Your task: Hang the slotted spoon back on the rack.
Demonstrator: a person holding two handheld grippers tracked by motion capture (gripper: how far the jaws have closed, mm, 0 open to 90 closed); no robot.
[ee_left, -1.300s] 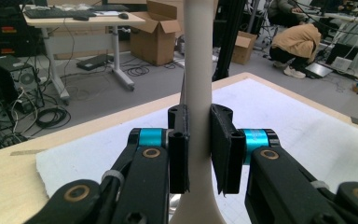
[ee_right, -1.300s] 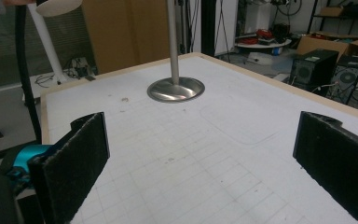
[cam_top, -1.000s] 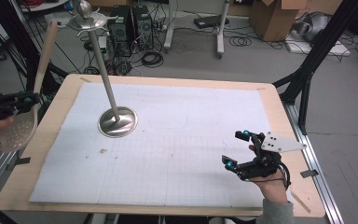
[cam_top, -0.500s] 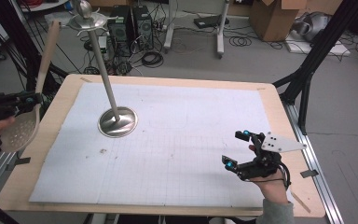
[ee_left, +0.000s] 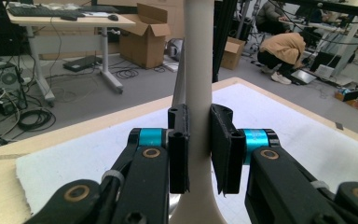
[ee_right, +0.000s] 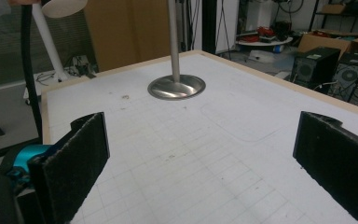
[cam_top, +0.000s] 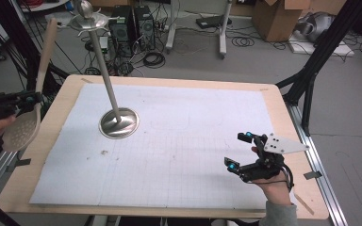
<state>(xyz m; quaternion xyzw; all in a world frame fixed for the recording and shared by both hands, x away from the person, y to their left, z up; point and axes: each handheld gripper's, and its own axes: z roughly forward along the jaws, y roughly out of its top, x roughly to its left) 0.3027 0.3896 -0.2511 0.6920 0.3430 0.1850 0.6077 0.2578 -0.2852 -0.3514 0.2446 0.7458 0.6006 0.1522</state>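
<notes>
Your left gripper (cam_top: 28, 99) sits off the left edge of the surface (cam_top: 56, 122), jaws clamped on the handle of a pale slotted spoon (cam_top: 26, 125); handle up, bowl hanging below your hand. A metal stand (cam_top: 118, 123) rests on the white mat (cam_top: 179, 141), its pole leaning toward the far left. Your right gripper (cam_top: 239, 149) rests near the mat's right front corner, jaws wide, nothing between them.

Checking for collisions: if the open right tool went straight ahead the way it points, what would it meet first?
Probably the round steel base of the metal stand, which sits dead ahead of the right tool; bare white mat lies between.
</notes>
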